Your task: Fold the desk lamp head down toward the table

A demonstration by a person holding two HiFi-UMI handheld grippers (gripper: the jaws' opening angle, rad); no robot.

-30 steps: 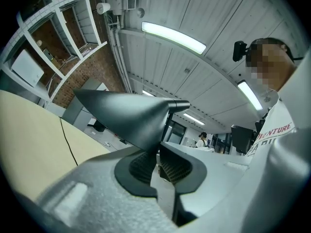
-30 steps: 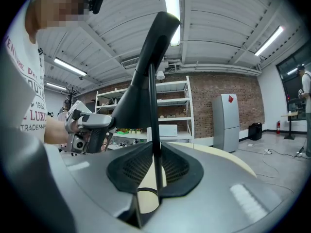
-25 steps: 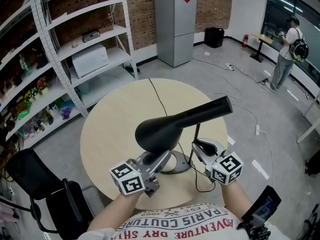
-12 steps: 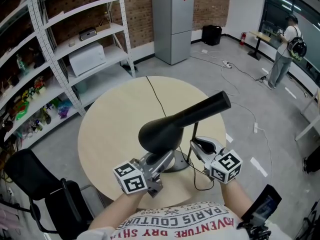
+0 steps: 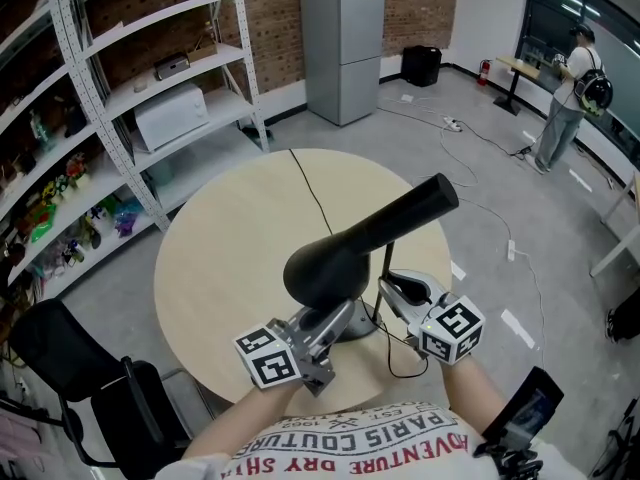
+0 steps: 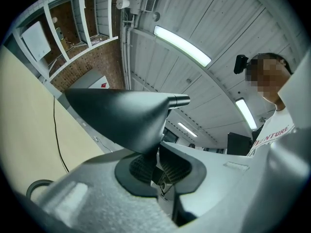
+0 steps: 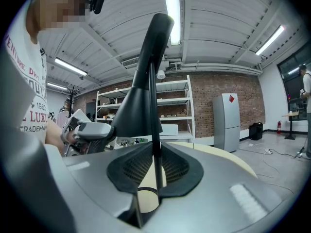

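Between the clamped pads of the left gripper (image 6: 156,168) sits the lower rim of the lamp head (image 6: 121,115), so tip it slowly toward the table (image 5: 230,238) while the right gripper (image 7: 156,171), pinched on the thin stem (image 7: 154,130), braces the lamp.

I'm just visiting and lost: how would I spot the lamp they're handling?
Find the round pale table by the shelves. At its near edge stands the lamp: all black, a horn-shaped head on a thin stem, the only thing standing there.
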